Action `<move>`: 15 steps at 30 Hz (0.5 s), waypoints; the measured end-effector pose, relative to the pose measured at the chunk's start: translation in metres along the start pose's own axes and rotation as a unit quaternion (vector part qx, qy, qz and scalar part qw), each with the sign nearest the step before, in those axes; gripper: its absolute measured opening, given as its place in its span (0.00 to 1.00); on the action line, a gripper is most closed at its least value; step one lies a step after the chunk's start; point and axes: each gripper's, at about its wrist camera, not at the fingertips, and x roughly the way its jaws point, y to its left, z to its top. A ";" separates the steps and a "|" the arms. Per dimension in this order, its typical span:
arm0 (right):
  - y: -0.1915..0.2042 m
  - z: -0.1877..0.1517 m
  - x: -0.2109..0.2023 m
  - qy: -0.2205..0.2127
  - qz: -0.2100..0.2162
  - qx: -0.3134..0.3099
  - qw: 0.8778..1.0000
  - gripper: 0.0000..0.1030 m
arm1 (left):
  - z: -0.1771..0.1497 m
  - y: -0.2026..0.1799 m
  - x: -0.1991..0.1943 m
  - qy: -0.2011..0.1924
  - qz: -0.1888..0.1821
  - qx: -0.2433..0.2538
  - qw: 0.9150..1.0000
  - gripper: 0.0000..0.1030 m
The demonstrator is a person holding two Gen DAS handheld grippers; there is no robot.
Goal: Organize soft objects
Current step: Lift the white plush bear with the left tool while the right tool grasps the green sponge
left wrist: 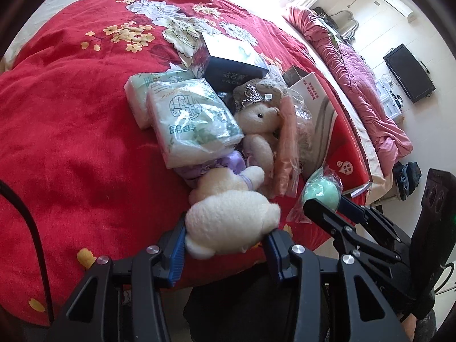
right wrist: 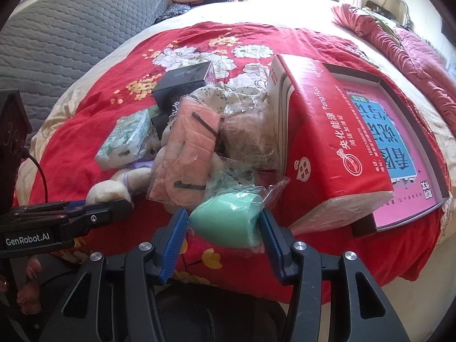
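Plush toy (left wrist: pixel 230 222) at near bed edge, clamped between left gripper (left wrist: pixel 225 252) pads. Green sponge (right wrist: pixel 228 222), bagged, just rightward, long axis crosswise, clamped in right gripper (right wrist: pixel 223 233).

We cannot see the bottom of the white plush toy (left wrist: pixel 228 216), because the tissue pack (left wrist: pixel 191 125) lies over its purple part. The little bear (left wrist: pixel 260 131) is half hidden by the pink bag (left wrist: pixel 286 148) on its right. The words on the far black box (left wrist: pixel 230 65) are too blurry for us to read.
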 end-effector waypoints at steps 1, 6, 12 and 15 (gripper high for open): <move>-0.001 0.000 -0.003 -0.004 0.002 0.001 1.000 0.52 | -0.002 -0.002 -0.002 -0.001 0.000 0.003 1.000 0.46; -0.003 -0.002 -0.017 -0.027 0.012 0.008 1.000 0.52 | -0.012 -0.005 -0.016 -0.005 0.001 0.010 1.000 0.46; -0.002 -0.002 -0.033 -0.051 0.017 0.009 0.999 0.52 | -0.017 -0.013 -0.033 -0.019 -0.002 0.017 1.000 0.46; -0.003 -0.001 -0.040 -0.062 0.020 0.013 0.998 0.52 | -0.018 -0.021 -0.043 -0.031 -0.001 0.027 0.999 0.46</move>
